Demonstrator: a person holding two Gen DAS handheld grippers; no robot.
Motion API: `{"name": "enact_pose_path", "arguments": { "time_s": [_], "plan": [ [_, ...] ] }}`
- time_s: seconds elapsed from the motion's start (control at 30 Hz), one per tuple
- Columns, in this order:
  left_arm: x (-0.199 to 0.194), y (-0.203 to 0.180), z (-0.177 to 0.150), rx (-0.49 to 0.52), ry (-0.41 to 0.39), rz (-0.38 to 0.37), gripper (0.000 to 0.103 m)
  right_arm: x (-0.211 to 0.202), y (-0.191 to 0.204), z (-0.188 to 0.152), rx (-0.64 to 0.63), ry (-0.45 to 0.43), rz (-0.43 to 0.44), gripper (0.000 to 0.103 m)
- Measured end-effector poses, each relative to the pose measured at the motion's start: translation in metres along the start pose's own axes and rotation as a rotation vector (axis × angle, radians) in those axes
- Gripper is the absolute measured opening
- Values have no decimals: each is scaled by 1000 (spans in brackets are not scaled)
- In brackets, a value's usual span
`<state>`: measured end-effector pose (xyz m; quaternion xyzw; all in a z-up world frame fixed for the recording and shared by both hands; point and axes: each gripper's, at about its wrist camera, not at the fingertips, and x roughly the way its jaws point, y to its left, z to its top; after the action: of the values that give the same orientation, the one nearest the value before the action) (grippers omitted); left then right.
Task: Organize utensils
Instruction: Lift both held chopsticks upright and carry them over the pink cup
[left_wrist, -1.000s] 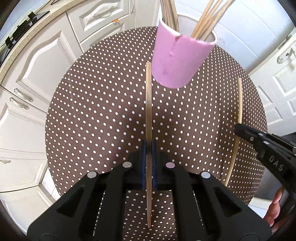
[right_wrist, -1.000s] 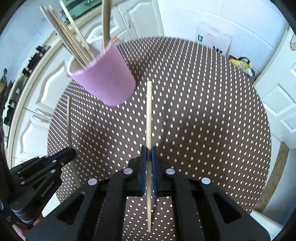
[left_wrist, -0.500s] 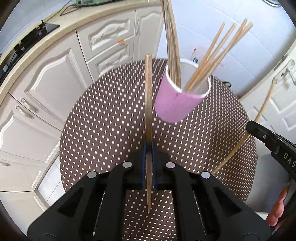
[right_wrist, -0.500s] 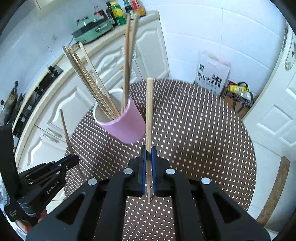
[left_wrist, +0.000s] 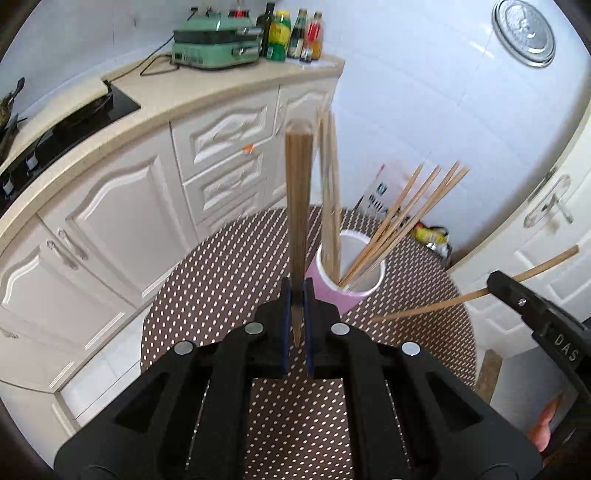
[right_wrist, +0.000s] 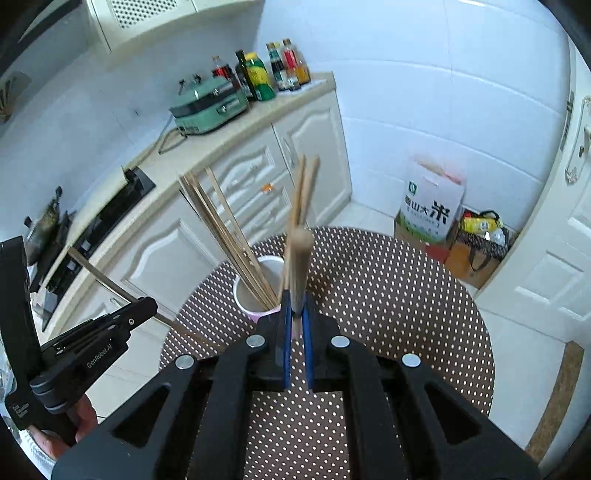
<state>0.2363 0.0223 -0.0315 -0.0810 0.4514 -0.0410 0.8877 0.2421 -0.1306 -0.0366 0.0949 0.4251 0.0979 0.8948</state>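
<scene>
Left wrist view: the left gripper (left_wrist: 297, 306) is pinching one chopstick (left_wrist: 298, 206), now raised clear of the dotted table (left_wrist: 207, 295), where a second ago it lay flat. The pink cup (left_wrist: 343, 291) of chopsticks stands just behind it. At right, the right gripper (left_wrist: 496, 282) carries its own stick, tilted.

Right wrist view: the right gripper (right_wrist: 295, 314) is clamped on a second chopstick (right_wrist: 300, 266), likewise lifted and nearly end-on to the lens; blur makes its tip uncertain. The cup (right_wrist: 255, 295) sits just beyond. Both sticks appear ready for insertion.
</scene>
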Motion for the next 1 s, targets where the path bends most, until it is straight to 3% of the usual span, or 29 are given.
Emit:
{"name": "enact_pose_path", "arguments": {
  "time_s": [0.33,0.6,1.0],
  "plan": [
    [-24,-13,24,18,-65,-94,6,-27,12,21,-20,-98,27,4],
    [-25,-28,42,56,-109,-107,6,-26,18,37,-34,-135,33,4],
    [25,-34,39,80,-16,-60,6,21,22,38,-52,-39,24,4]
  ]
}}
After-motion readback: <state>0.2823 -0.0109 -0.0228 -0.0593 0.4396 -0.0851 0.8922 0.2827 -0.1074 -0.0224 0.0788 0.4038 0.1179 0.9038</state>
